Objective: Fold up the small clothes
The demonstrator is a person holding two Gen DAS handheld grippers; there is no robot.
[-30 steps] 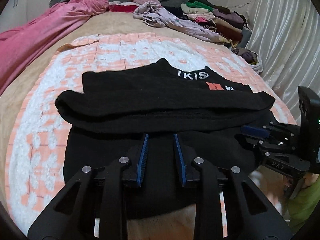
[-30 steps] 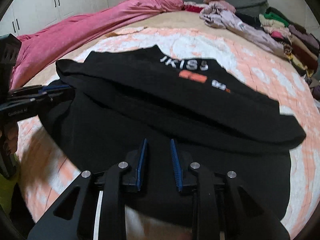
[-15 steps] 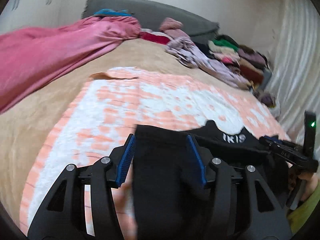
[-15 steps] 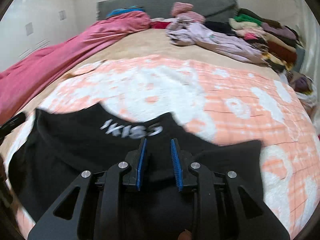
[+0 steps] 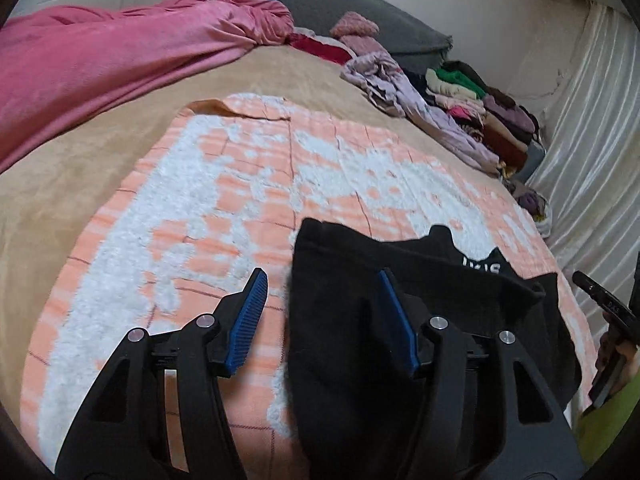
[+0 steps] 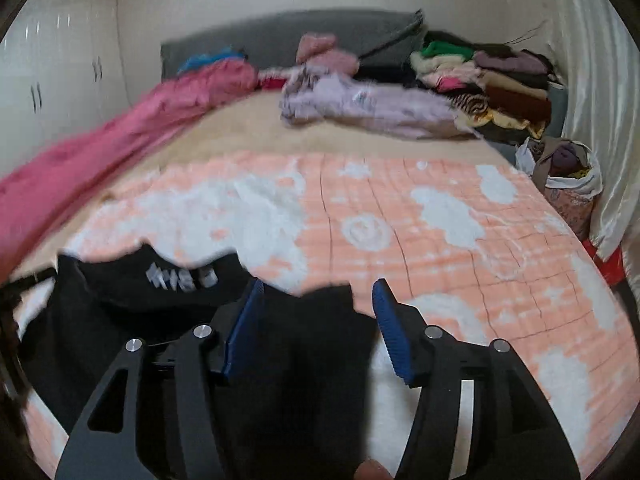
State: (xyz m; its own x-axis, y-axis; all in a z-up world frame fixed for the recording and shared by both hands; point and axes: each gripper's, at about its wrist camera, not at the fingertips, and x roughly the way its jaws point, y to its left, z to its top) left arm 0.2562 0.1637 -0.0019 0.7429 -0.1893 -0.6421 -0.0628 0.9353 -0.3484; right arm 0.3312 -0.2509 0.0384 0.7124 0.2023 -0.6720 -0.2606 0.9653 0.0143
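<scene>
Presently, left hand-held gripper point(image 5: 322, 314): blue-padded jaws apart and opening, the edge of the black garment point(image 5: 420, 320) lying between them with neither pad pressing it. Right hand-held gripper point(image 6: 316, 326): jaws likewise apart and opening, a fold of the same black garment point(image 6: 160, 320) between them, unclamped. Black garment: folded over on itself, white lettering showing near its neckline, lying on the near part of the orange-and-white blanket point(image 5: 248, 184). Blanket: spread over a tan bed cover point(image 5: 60, 184). Pink quilt point(image 5: 100, 56): bunched along the far left side of the bed. Lilac garment point(image 6: 360, 104): crumpled near the grey headboard point(image 6: 280, 36). Pile of mixed clothes point(image 6: 492, 80): at the far right, beside the pale curtain point(image 5: 592, 128).
</scene>
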